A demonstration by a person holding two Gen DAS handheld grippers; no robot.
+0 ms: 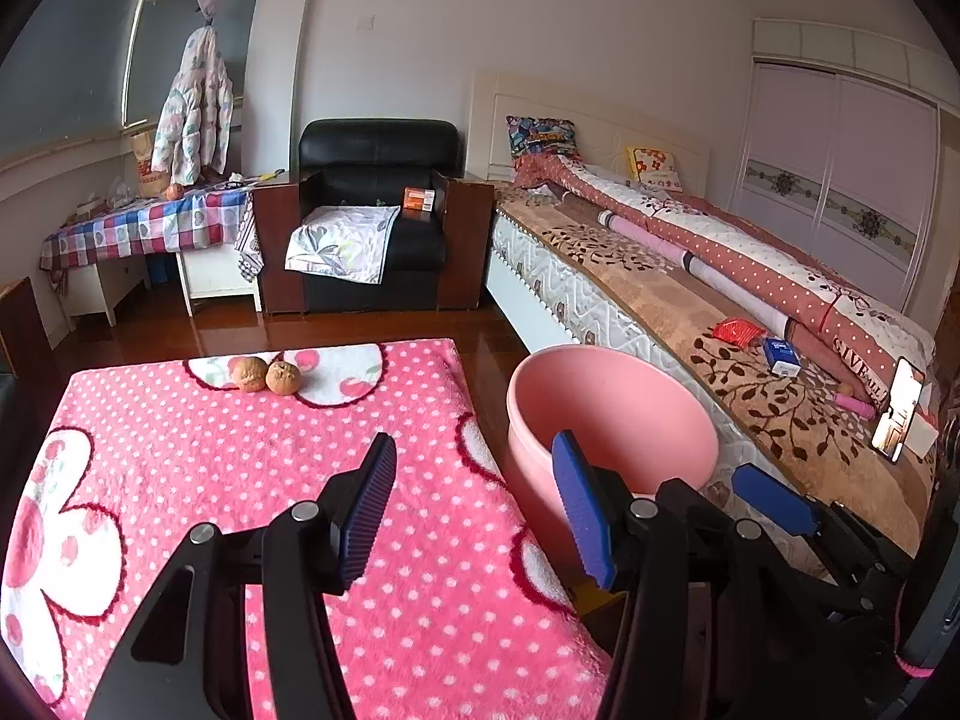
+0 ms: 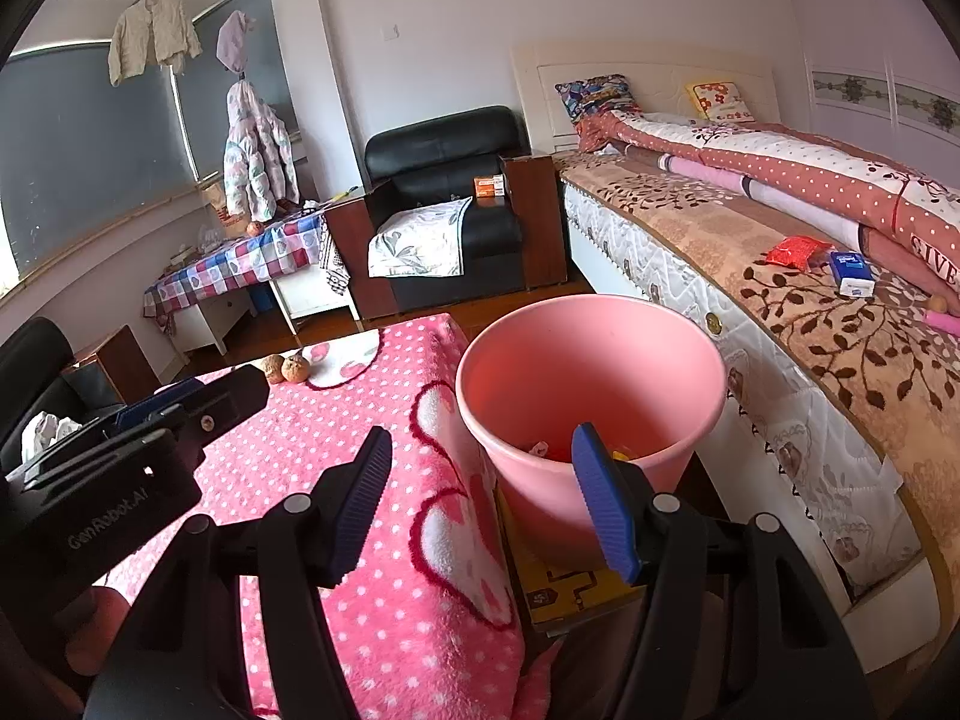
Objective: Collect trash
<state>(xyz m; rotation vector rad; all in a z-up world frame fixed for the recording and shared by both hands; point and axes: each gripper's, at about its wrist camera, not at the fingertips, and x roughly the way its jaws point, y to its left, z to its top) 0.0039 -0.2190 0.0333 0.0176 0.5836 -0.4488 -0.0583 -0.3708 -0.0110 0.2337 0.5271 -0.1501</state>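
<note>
Room: bedroom, pink dotted blanket (image 1: 240, 480), bin (image 2: 591, 384) at 3 o'clock
Trash: two shrivelled fruits (image 1: 267, 375), 12 o'clock edge
Tongs: left gripper (image 1: 474, 510), right gripper (image 2: 489, 498) wide apart, empty
Advice: straddle one fruit, squeeze gently

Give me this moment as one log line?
left gripper open, empty | right gripper open, empty | pink bin holds scraps | two shrivelled fruits on pink blanket

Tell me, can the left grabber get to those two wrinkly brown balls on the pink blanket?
Probably yes. The left gripper is open and empty, and only bare pink blanket lies between it and the two brown balls at the far edge. The pink bucket stands off to the side.
</note>
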